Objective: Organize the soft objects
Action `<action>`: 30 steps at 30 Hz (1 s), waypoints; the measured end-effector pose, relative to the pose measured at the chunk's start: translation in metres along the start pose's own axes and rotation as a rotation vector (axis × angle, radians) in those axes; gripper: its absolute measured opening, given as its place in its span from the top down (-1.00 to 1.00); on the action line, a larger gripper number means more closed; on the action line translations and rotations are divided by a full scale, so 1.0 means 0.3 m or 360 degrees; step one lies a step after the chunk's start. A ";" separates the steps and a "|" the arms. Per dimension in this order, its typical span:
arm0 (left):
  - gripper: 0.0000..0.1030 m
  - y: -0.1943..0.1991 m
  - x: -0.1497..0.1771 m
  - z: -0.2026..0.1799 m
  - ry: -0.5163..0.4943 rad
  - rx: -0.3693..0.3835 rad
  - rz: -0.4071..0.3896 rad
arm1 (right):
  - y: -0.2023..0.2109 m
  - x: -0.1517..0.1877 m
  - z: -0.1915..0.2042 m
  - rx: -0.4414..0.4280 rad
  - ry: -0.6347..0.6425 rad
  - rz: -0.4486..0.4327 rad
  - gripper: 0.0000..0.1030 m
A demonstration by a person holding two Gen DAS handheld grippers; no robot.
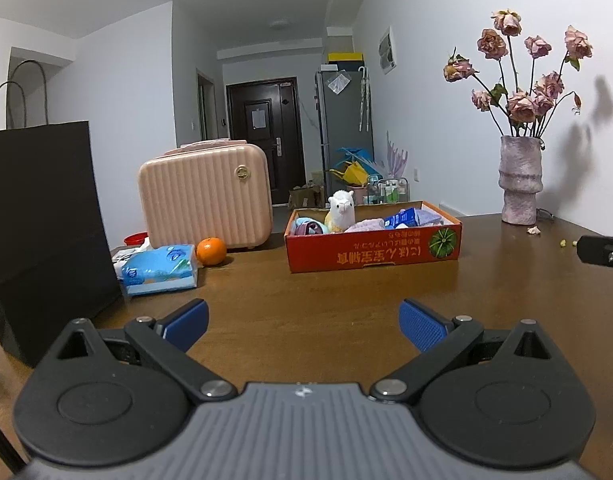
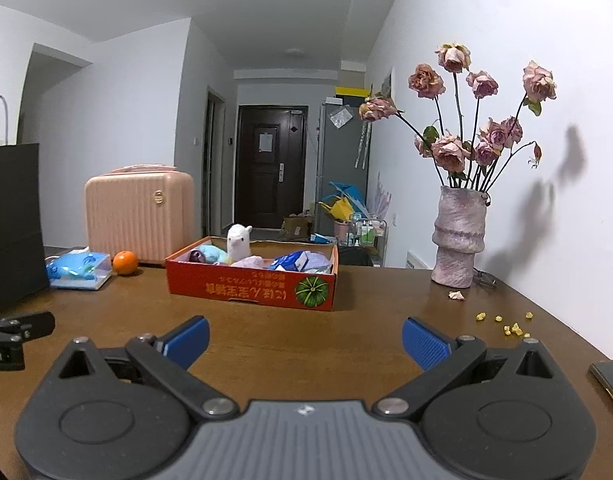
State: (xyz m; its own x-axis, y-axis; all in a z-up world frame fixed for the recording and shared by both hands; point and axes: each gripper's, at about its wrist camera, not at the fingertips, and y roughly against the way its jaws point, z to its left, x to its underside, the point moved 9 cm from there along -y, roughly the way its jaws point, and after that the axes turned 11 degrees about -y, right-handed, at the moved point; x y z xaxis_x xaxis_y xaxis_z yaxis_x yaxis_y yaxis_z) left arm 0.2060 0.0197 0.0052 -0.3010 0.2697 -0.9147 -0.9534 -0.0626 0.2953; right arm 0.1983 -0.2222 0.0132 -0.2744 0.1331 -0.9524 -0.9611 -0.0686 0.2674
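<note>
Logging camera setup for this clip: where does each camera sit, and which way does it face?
Left wrist: on the left gripper, low over the wooden table, facing the red cardboard box; its open blue fingers show, the right gripper's tip at right.
Right wrist: on the right gripper, facing the same box; its open fingers show, the left gripper at left.
Shared: box, alpaca plush, orange, vase of dried roses.

Black paper bag point(image 1: 42, 200) runs off the left edge in both views. Most of what's in the red cardboard box point(image 2: 250, 288) hides behind its front wall. Dark flat thing point(image 2: 610, 380) at the lower right edge is cropped, can't tell what it is.
</note>
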 end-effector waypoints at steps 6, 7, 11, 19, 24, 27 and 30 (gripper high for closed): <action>-1.00 0.059 0.071 0.008 0.0009 0.0001 0.0038 | 0.077 0.043 0.009 -0.0010 0.0023 -0.0002 -1.00; -1.00 0.067 0.083 0.011 0.0011 0.0001 0.0049 | 0.083 0.045 0.009 -0.0006 0.0031 -0.0001 -1.00; -1.00 0.092 0.108 0.009 0.0016 0.0009 0.0072 | 0.110 0.060 0.003 0.0004 0.0022 0.0019 -1.00; -1.00 0.129 0.114 0.013 0.0025 0.0004 0.0069 | 0.153 0.061 0.002 0.0002 0.0003 0.0001 -1.00; -1.00 0.150 0.108 0.003 0.0012 0.0017 0.0045 | 0.169 0.060 0.010 -0.0009 0.0006 -0.0005 -1.00; -1.00 0.160 0.107 0.004 0.0013 0.0018 0.0035 | 0.174 0.059 0.013 -0.0007 0.0009 -0.0009 -1.00; -1.00 0.165 0.106 0.008 0.0015 0.0016 0.0031 | 0.181 0.057 0.016 -0.0010 0.0009 -0.0016 -1.00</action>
State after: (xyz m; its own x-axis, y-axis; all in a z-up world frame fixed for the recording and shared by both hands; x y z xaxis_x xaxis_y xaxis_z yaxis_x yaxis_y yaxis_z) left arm 0.1492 0.0274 -0.0086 -0.3198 0.2594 -0.9113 -0.9470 -0.0581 0.3158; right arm 0.1413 -0.2189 0.0122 -0.2648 0.1281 -0.9558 -0.9636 -0.0736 0.2571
